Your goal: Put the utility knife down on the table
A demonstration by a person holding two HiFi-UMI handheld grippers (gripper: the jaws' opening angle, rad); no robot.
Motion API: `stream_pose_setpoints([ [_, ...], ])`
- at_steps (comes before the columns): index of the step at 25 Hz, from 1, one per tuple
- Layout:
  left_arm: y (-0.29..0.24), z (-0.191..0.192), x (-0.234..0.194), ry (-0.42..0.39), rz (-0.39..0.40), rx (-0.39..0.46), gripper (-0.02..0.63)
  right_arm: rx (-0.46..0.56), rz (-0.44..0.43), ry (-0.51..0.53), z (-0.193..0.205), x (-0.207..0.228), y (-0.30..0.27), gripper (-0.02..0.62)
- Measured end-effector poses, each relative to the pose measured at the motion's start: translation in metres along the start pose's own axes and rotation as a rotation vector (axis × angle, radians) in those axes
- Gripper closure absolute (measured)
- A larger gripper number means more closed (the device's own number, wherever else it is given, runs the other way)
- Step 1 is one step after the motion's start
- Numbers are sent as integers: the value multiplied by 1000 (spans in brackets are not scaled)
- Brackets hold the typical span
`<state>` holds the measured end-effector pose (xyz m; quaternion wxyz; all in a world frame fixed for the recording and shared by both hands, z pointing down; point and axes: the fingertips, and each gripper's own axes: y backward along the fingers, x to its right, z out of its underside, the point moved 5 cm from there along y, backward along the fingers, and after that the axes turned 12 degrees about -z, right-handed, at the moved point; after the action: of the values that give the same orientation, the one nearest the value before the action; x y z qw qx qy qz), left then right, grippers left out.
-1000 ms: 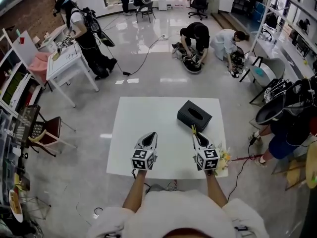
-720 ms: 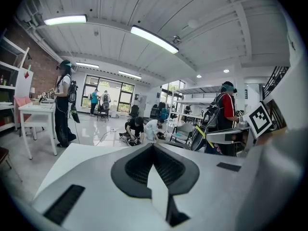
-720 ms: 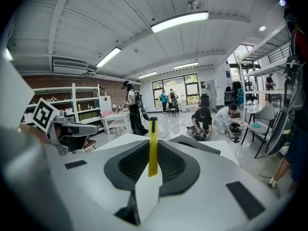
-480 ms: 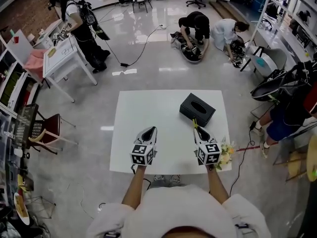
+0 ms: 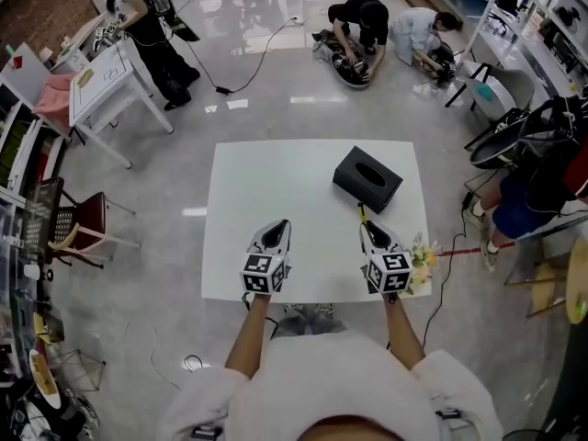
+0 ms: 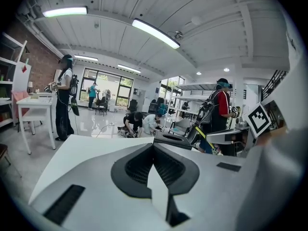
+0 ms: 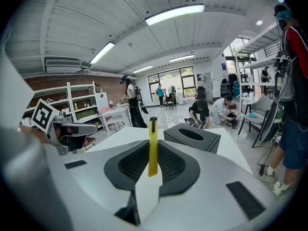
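Yellow plastic is seen between the pads of the right gripper [image 7: 152, 154]: the utility knife [image 7: 153, 131] is clenched there edge-on, and its dark-tipped end is pushed out past the jaw tips. In the head view the right gripper [image 5: 367, 228] is held over the white table [image 5: 266, 177], towards its right edge and closer to the near edge than the far one. The knife [image 5: 360, 214] is seen as a thin yellow line that points away from the person towards the black tissue box [image 5: 367, 179]. The knife is carried by the gripper and has not been laid on the tabletop; whether its tip touches the surface cannot be told.

The tissue box is set close to the far right corner of the table, turned at an angle to the edges, with its oval slot facing up. A narrow gap is kept between it and the knife's tip.

The left gripper [image 5: 279, 228] is held over the near half of the table, left of the middle and well apart from the right one. In the left gripper view its jaws are seen pressed together at the tips, with nothing gripped between them [image 6: 153, 147].

A small pale bunch of flowers [image 5: 421, 263] is seen at the near right corner of the table.
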<state>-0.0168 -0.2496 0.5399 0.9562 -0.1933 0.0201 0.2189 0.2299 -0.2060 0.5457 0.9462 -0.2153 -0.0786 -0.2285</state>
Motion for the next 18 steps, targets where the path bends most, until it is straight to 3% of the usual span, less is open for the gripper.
stream_pose_setpoints([
  [18,25,70,-17,78,-24,-167,586,-188,-25,-97,76,-30,-5,523],
])
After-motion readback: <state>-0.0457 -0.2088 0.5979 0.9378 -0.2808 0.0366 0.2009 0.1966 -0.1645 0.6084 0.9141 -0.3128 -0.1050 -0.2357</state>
